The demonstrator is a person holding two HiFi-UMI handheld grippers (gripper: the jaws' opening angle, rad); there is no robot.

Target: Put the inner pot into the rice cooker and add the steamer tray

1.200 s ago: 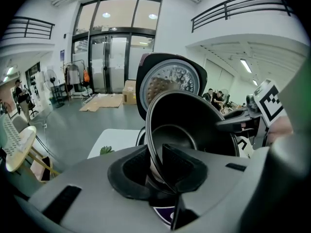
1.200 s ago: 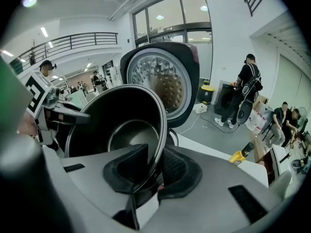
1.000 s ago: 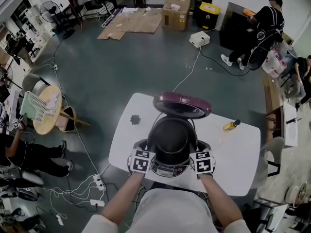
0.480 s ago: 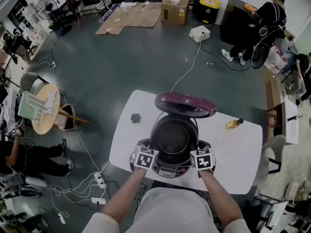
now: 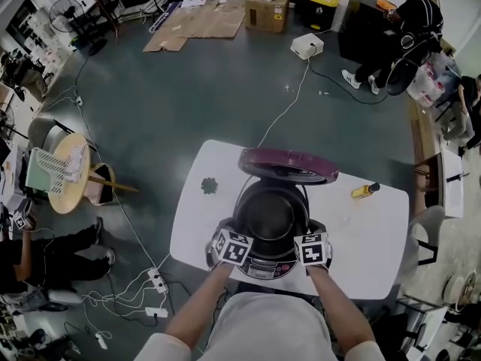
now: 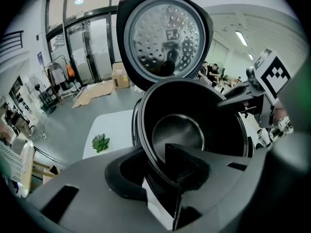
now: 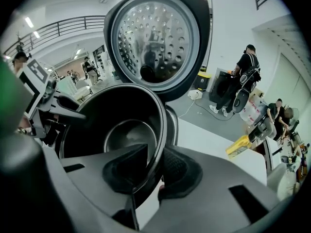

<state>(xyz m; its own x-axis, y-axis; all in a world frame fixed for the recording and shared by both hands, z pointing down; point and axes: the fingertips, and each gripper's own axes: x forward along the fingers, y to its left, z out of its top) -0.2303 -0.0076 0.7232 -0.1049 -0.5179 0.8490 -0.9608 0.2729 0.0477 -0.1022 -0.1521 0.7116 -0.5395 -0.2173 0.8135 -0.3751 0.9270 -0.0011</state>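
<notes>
The left gripper (image 6: 154, 165) has the rim of the black inner pot (image 6: 181, 130) between its jaws, which are opening: the inner pad lies against the inside of the rim, while the outer one seems to stand just off the wall. The right gripper (image 7: 148, 171) is clamped narrowly on the opposite side of the rim, one pad inside and one outside. The pot sits in the opening of the rice cooker (image 5: 263, 266), whose purple lid (image 5: 287, 164) stands raised behind it. The cooker rests on a white table (image 5: 361, 256), with a small green plant (image 5: 209, 186) to its left and a yellow bottle (image 5: 364, 191) to its right, both well apart from it. Around the table is a grey floor with a cable, a power strip (image 5: 158, 280), flattened cardboard (image 5: 199, 25), a cardboard box (image 5: 267, 10), a round wooden table (image 5: 64, 179) and a person in black (image 5: 417, 28) standing at the far right. Only the gripper views show the lid's underside, a perforated metal plate (image 6: 165, 40). Each also shows the other gripper's marker cube (image 7: 36, 79) across the pot.
</notes>
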